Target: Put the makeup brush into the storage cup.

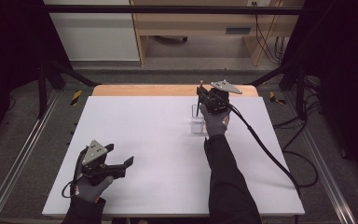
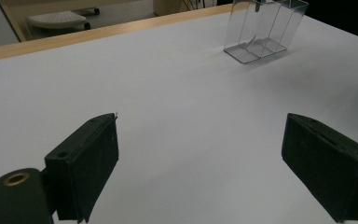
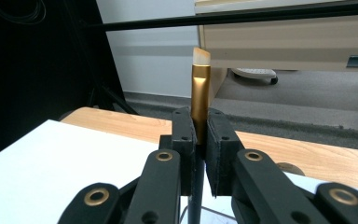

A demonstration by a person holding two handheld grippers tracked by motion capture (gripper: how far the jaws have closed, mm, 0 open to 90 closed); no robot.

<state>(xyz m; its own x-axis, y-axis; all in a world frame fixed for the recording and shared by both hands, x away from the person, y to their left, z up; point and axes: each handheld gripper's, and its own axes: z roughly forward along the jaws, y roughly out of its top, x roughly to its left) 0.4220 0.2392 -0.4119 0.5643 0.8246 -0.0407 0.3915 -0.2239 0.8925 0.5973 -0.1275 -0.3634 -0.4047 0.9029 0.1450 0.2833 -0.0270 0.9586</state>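
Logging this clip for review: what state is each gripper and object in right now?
Right gripper: shut on the brush, above the clear holder.
Brush: upright, gold ferrule and pale tip above the jaws.
Clear holder: upright on the white board, compartments look empty.
Left gripper: open, nothing between the jaws.

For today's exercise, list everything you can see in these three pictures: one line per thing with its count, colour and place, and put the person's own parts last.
Brush: one, gold ferrule with pale tip, upright between the right gripper's jaws.
Clear holder: one, transparent with compartments, on the sheet just below the right gripper.
White sheet: one, covering the table.
Table: one, wooden, far edge showing.
Left gripper: one, black, jaws apart, at the sheet's near left.
Right gripper: one, black, closed on the brush.
Sleeves: two, dark, entering from the bottom.
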